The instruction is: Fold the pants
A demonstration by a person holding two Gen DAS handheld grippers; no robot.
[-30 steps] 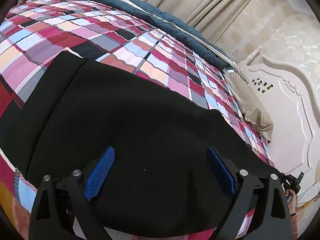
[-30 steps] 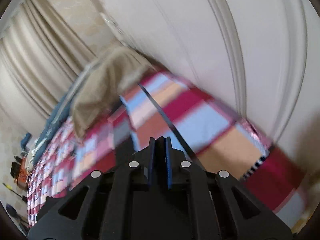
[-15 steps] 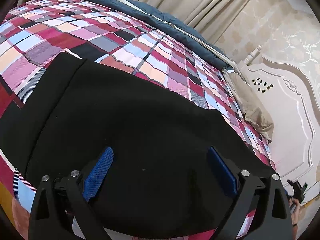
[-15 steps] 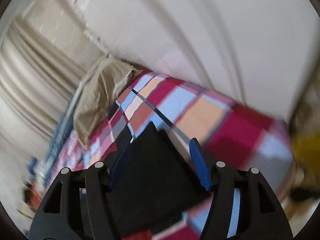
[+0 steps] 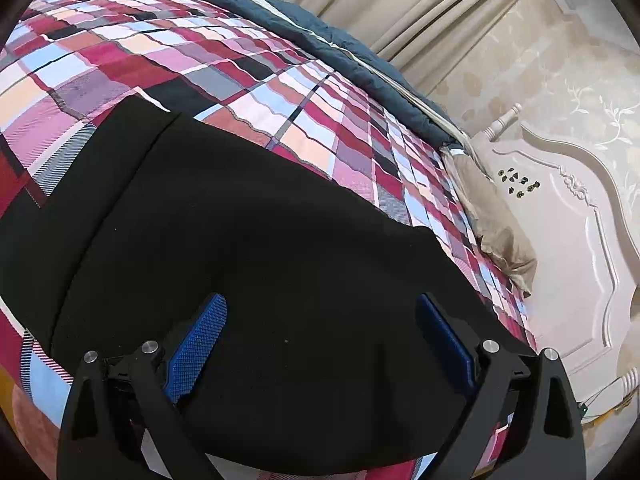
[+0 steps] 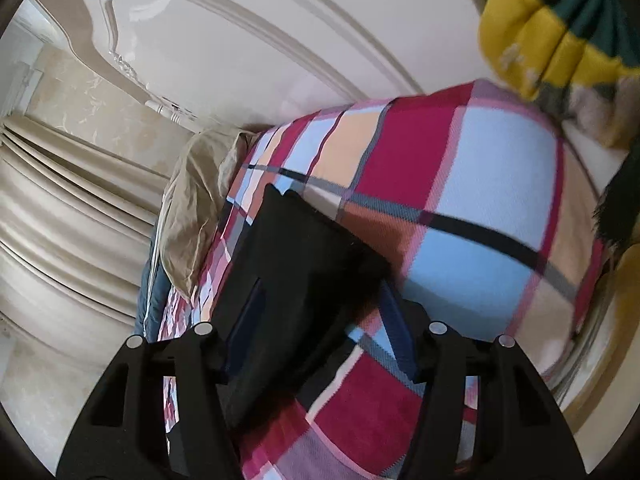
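My right gripper [image 6: 320, 320], clamped a second ago, now straddles the black pants' [image 5: 260, 260] corner on the plaid bed [image 5: 240, 68], fingers closing; left gripper [image 5: 320, 332] hovers wide open mid-frame.

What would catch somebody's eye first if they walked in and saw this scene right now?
The black pants spread flat across the bright plaid bedspread dominate the left wrist view. Beyond them, at the right, stands the carved white headboard. In the right wrist view, a yellow and green garment sits at the top right corner.
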